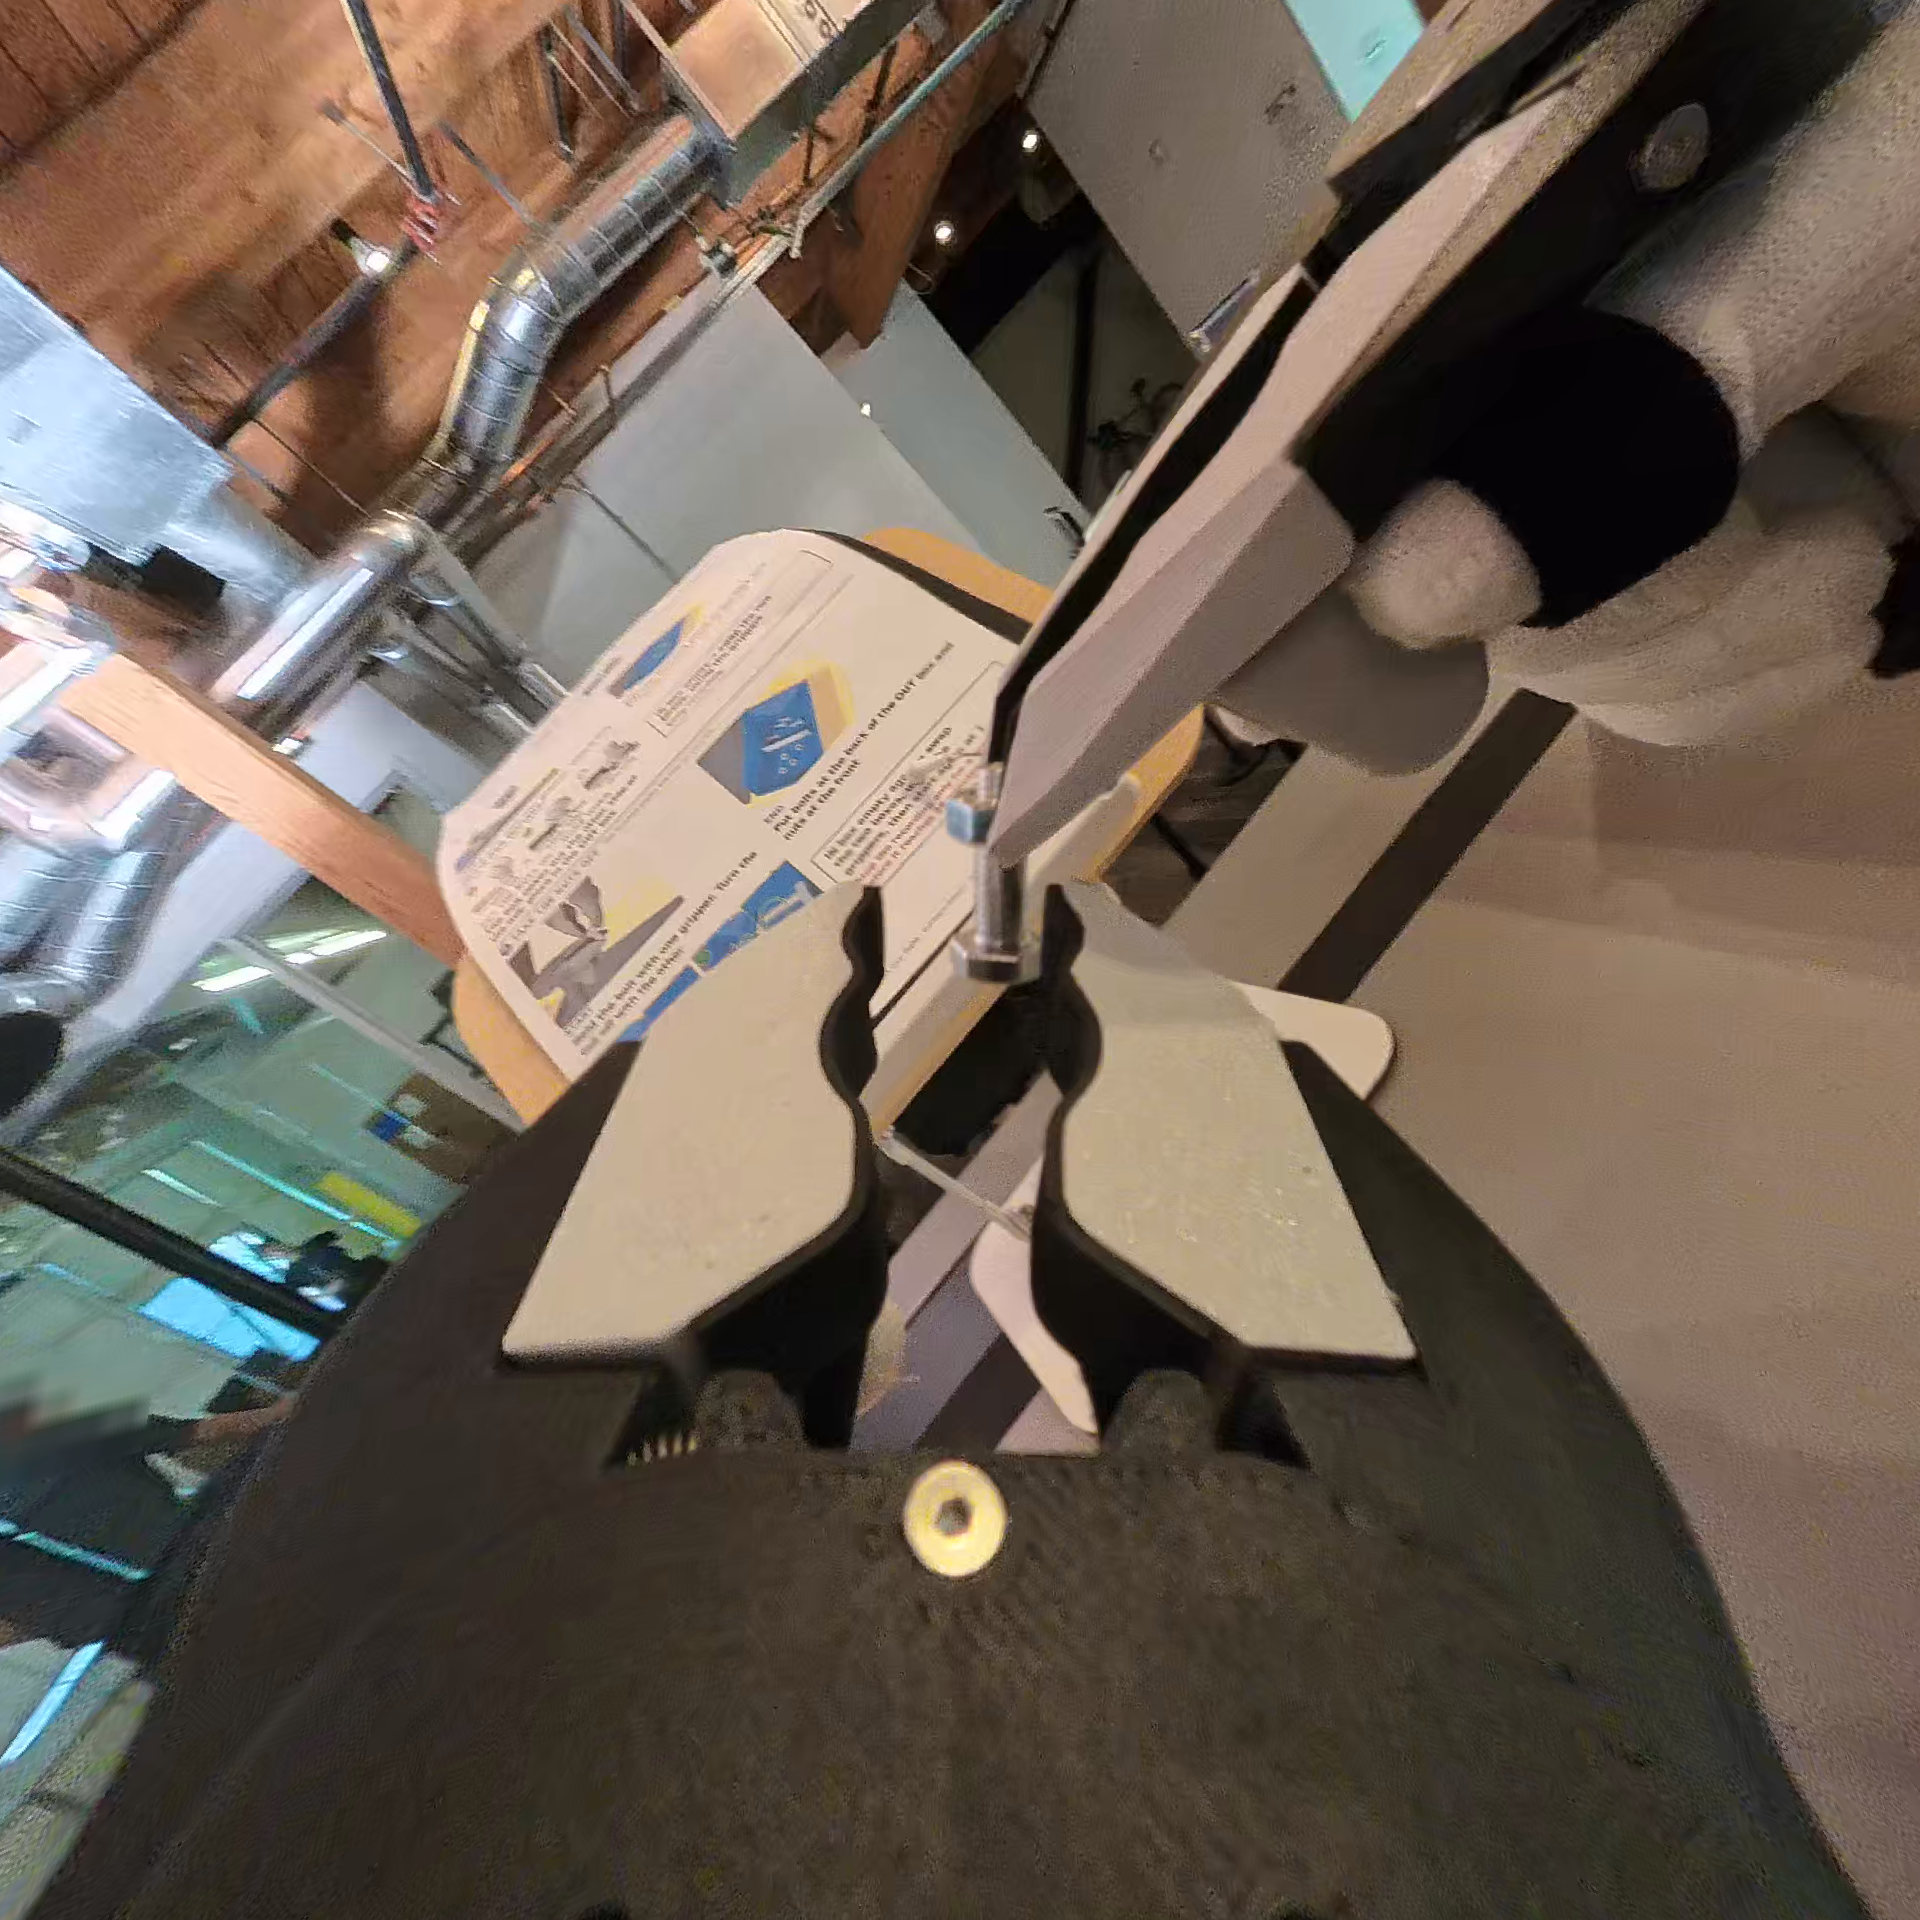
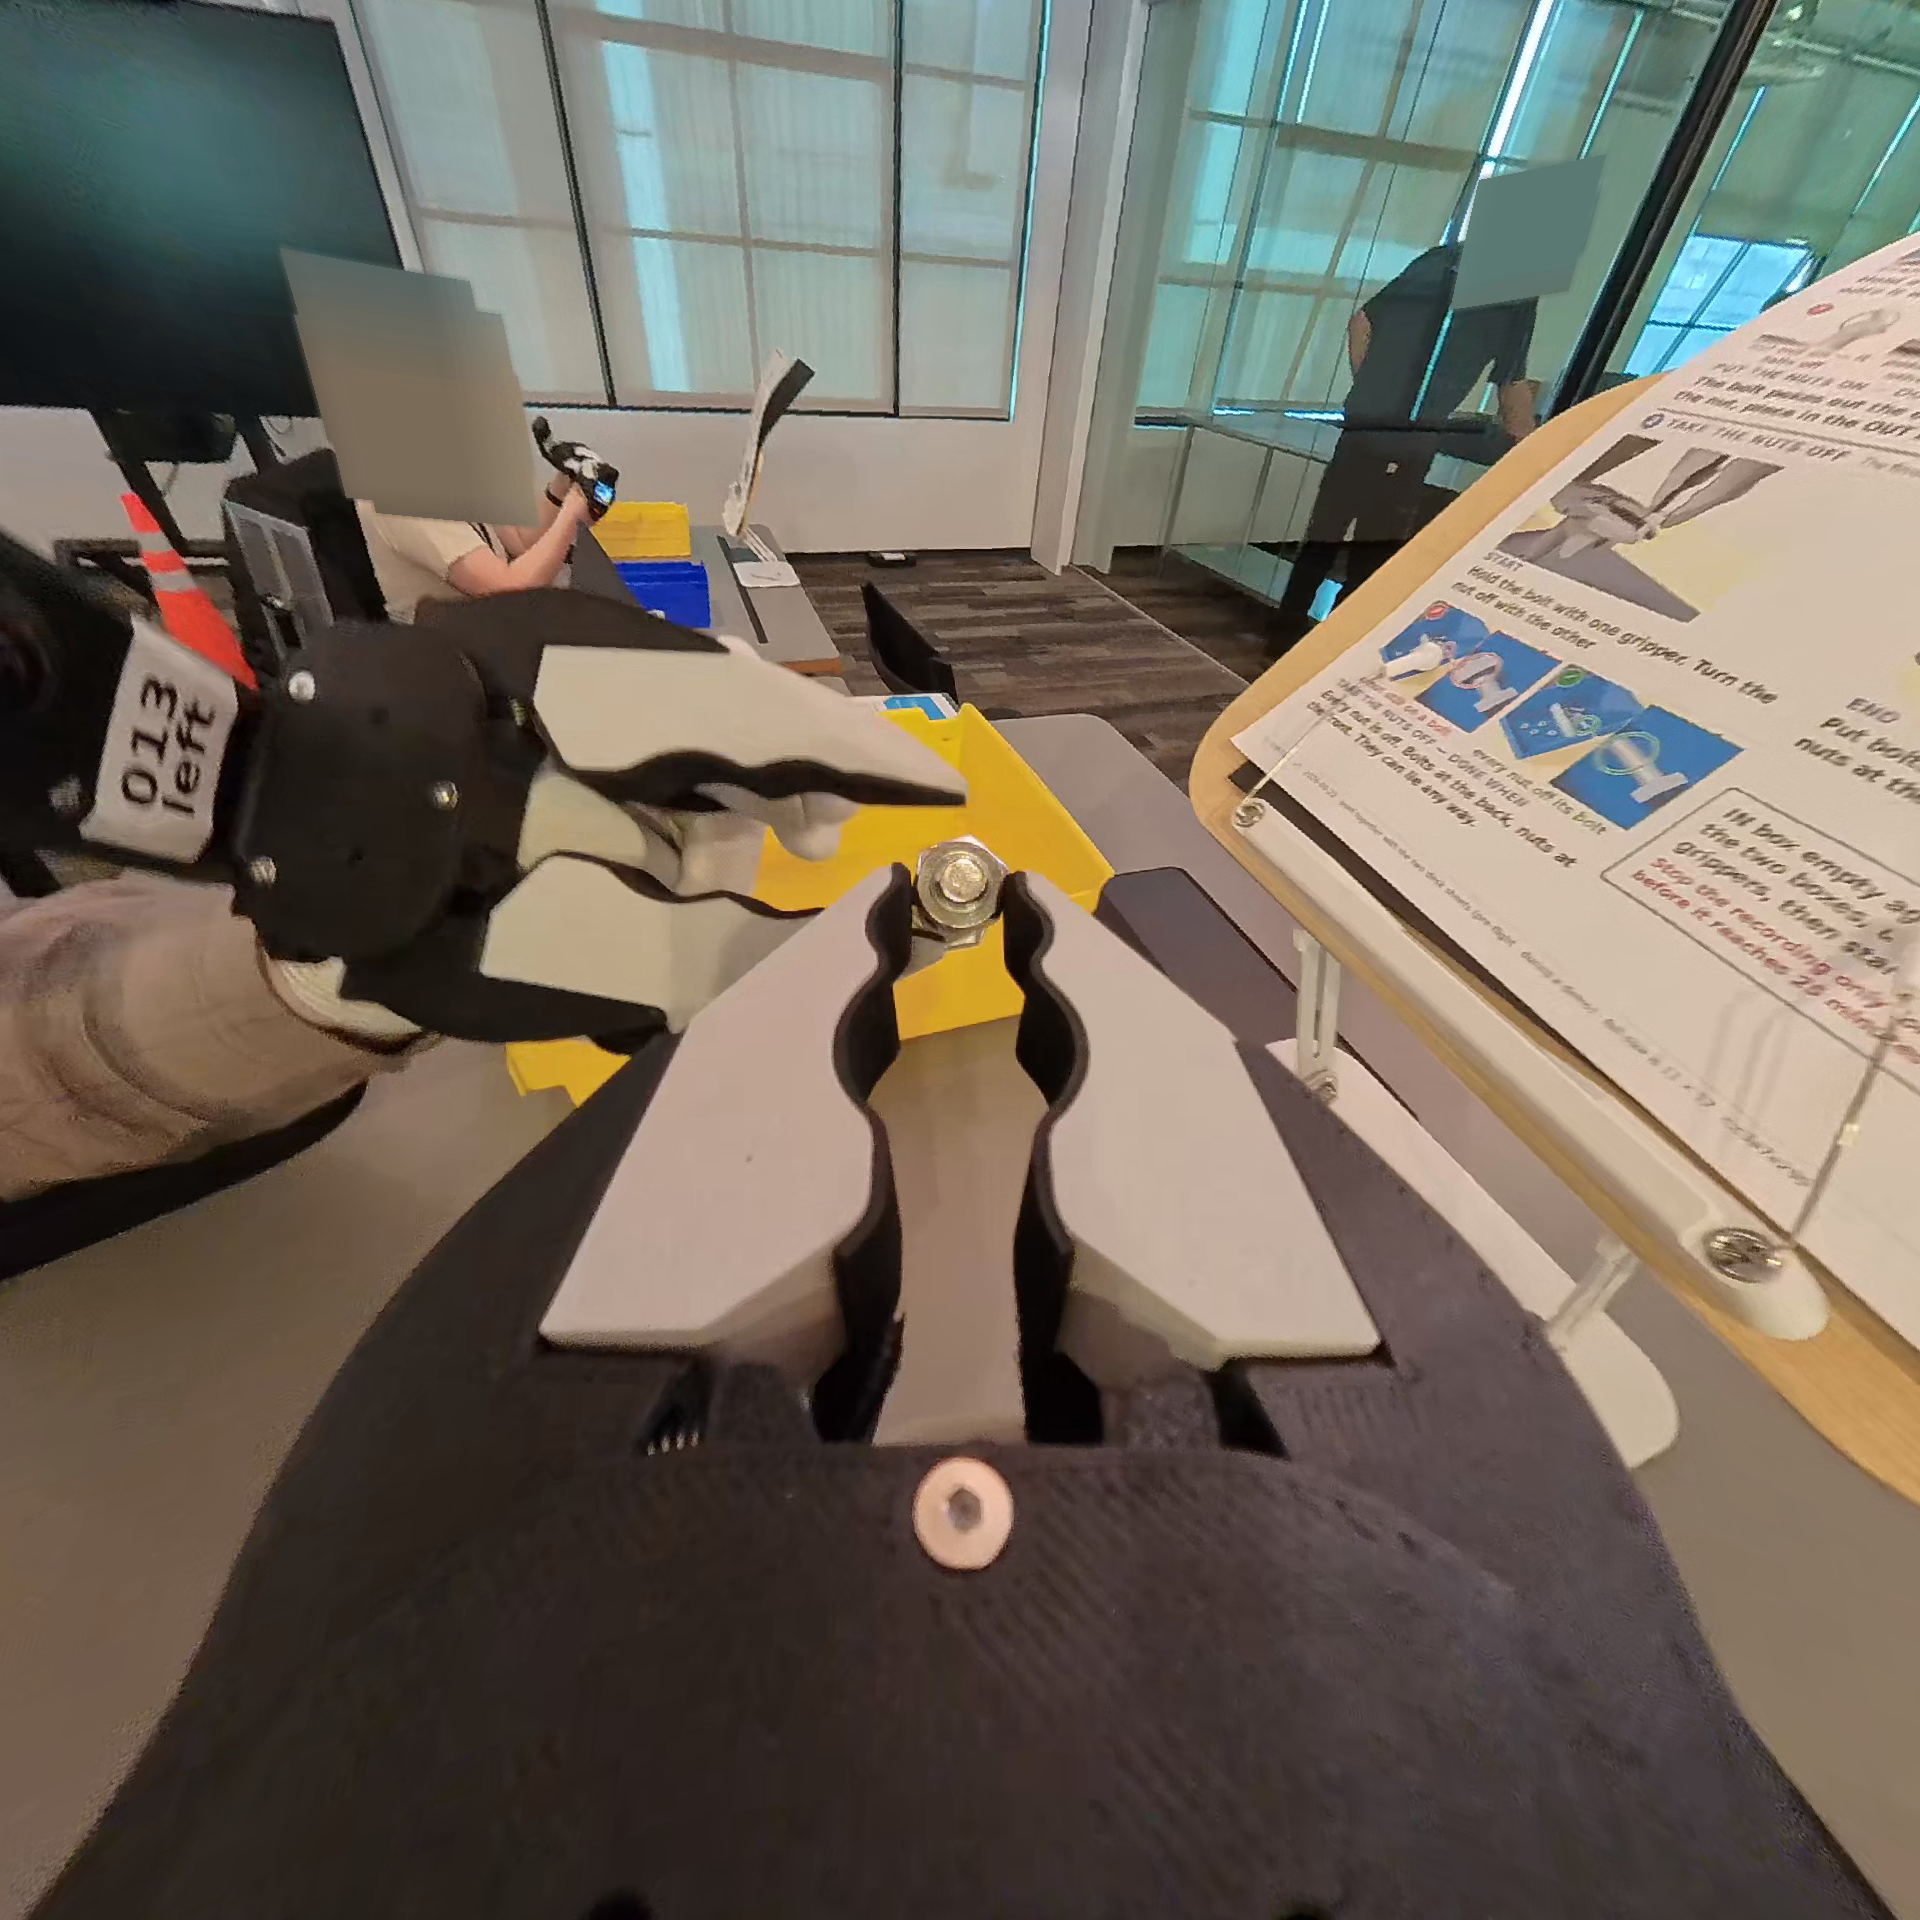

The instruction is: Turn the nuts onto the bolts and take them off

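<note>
At 12 o'clock of the right gripper (image 2: 958, 896), a nut (image 2: 962, 883) is clamped; the bolt (image 1: 989, 906) is seen only by the left gripper (image 1: 961, 930), narrowly parted.

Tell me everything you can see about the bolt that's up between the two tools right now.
The bolt is shiny silver metal with a hex head and a threaded shank. It is held in the air, above the yellow bin. The right tool is clamped on the nut threaded near its far end, so the right view looks straight down that end. The left tool is open around the head; only one finger seems to touch it.
</note>
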Motion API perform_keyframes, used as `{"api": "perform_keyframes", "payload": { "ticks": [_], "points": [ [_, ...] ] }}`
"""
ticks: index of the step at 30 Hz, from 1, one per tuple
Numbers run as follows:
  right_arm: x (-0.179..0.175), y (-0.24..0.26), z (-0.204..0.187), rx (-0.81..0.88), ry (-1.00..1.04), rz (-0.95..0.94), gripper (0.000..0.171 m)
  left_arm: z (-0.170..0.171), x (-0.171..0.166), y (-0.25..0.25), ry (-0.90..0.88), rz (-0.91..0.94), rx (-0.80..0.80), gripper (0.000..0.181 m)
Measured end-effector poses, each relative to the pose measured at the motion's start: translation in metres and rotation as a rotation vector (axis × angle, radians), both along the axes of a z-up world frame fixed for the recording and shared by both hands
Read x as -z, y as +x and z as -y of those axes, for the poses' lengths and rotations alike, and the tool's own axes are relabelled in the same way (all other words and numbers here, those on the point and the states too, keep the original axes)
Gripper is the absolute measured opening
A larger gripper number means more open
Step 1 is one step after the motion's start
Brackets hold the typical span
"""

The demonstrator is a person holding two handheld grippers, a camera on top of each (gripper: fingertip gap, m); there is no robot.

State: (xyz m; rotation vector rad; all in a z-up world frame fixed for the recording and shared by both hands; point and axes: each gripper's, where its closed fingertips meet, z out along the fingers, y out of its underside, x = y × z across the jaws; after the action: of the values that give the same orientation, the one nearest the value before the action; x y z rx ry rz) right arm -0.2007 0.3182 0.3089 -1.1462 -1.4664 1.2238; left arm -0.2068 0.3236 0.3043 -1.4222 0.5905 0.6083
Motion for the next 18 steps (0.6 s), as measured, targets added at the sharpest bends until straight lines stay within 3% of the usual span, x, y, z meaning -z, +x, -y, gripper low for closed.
{"api": "perform_keyframes", "payload": {
  "ticks": [1,7,11,18],
  "points": [
    [-0.002,0.003,-0.002,-0.002,0.006,-0.002,0.016,0.001,0.0,0.0,-0.024,0.034,0.022,0.035],
    [0.006,0.028,0.014,-0.142,0.118,0.105,0.016,0.013,0.022,0.024,-0.33,0.298,0.321,0.053],
    [0.019,0.043,0.032,-0.27,0.146,0.188,0.016,0.025,0.042,0.054,-0.489,0.403,0.531,0.052],
    [0.031,0.058,0.052,-0.393,0.177,0.262,0.016,0.035,0.064,0.08,-0.614,0.423,0.66,0.03]
  ]
}}
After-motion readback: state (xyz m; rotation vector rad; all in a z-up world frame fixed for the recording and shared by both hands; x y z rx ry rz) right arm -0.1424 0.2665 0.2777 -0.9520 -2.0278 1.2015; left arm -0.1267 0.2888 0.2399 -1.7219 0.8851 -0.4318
